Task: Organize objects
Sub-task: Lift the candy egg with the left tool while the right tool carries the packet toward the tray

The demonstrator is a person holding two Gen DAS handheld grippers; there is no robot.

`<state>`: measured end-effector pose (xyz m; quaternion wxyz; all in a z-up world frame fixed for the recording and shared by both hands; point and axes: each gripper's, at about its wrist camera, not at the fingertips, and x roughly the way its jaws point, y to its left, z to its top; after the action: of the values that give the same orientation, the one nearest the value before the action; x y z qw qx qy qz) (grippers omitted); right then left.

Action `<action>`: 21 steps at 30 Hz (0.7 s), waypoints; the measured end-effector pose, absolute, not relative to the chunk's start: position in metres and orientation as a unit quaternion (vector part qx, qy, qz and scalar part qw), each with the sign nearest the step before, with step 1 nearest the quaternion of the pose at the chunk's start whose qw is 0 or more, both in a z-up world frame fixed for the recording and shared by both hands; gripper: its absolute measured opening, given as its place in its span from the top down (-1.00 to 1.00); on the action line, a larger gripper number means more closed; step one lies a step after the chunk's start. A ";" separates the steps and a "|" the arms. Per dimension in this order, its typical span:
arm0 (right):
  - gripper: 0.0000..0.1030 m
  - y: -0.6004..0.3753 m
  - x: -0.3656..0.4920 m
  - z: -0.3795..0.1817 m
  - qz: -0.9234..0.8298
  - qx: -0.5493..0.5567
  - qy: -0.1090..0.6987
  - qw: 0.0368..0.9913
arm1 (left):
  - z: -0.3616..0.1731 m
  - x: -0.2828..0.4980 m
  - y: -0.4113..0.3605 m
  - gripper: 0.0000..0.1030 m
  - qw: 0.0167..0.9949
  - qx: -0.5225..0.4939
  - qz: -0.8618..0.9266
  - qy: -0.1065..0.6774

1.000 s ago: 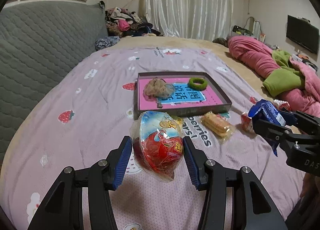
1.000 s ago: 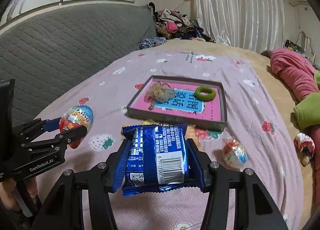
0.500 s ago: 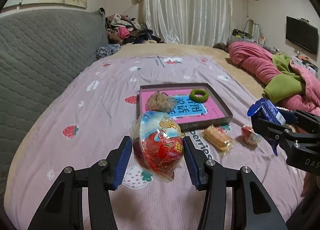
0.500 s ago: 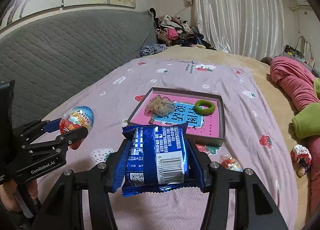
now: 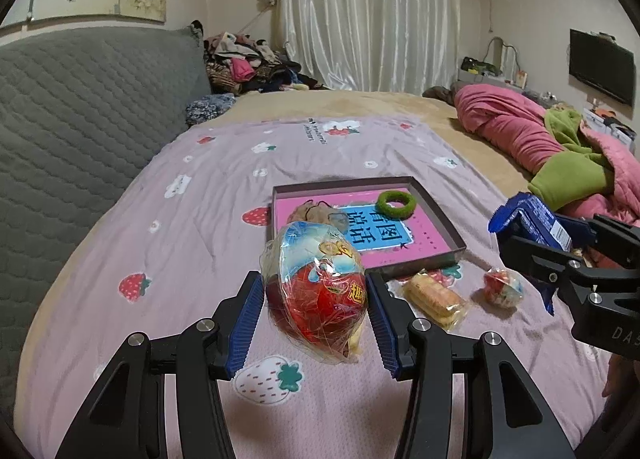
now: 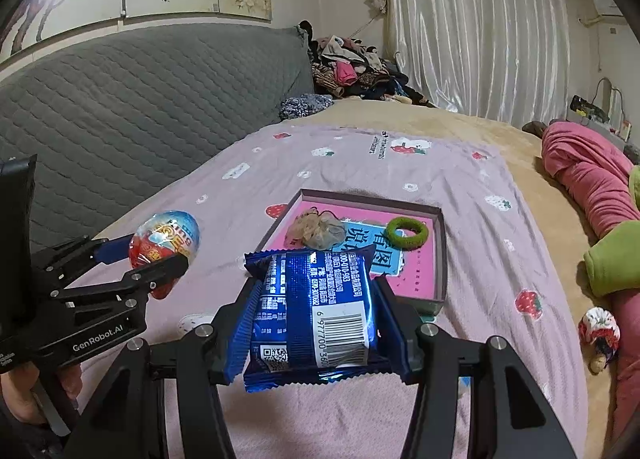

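My left gripper [image 5: 316, 299] is shut on a red and blue toy egg in clear wrap [image 5: 316, 287], held above the purple strawberry bedspread [image 5: 192, 227]. My right gripper [image 6: 316, 311] is shut on a blue snack packet [image 6: 316, 311], also held in the air. Beyond both lies a shallow box with a pink floor [image 5: 436, 215], holding a beige scrunchie [image 5: 312, 215] and a green hair ring [image 5: 396, 205]. In front of the box lie a wrapped biscuit [image 5: 434, 299] and a small red wrapped sweet [image 5: 502, 291]. Each gripper shows in the other's view: left gripper [image 6: 168, 255], right gripper [image 5: 532, 235].
A grey quilted headboard [image 5: 80, 111] runs along the left. A pink and green quilt [image 5: 532, 139] is bunched at the right, with a small red and white knitted thing [image 6: 600, 331] near it. Clothes [image 5: 248, 71] are piled at the far end by the curtain.
Both grippers have risen and drawn back from the box, so the box and the loose snacks sit lower and farther in view. The grips on the egg and packet are unchanged.
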<state>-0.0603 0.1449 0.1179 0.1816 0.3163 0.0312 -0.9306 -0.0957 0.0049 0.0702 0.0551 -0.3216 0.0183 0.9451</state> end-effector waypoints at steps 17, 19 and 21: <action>-0.08 0.149 -0.096 0.137 -0.936 0.305 0.029 0.176 | 0.087 -0.134 0.008 -0.04 0.050 -0.316 0.947 0.025; -0.08 0.147 -0.100 0.139 -0.936 0.304 0.033 0.175 | 0.090 -0.138 0.008 -0.04 0.049 -0.315 0.948 0.024; -0.08 0.146 -0.103 0.143 -0.937 0.301 0.035 0.175 | 0.095 -0.144 0.008 -0.04 0.049 -0.313 0.948 0.023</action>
<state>-0.1027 0.1455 0.1432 0.1747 0.3010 0.0354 -0.9368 -0.1437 0.0079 0.0946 0.0488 -0.3130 0.0233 0.9482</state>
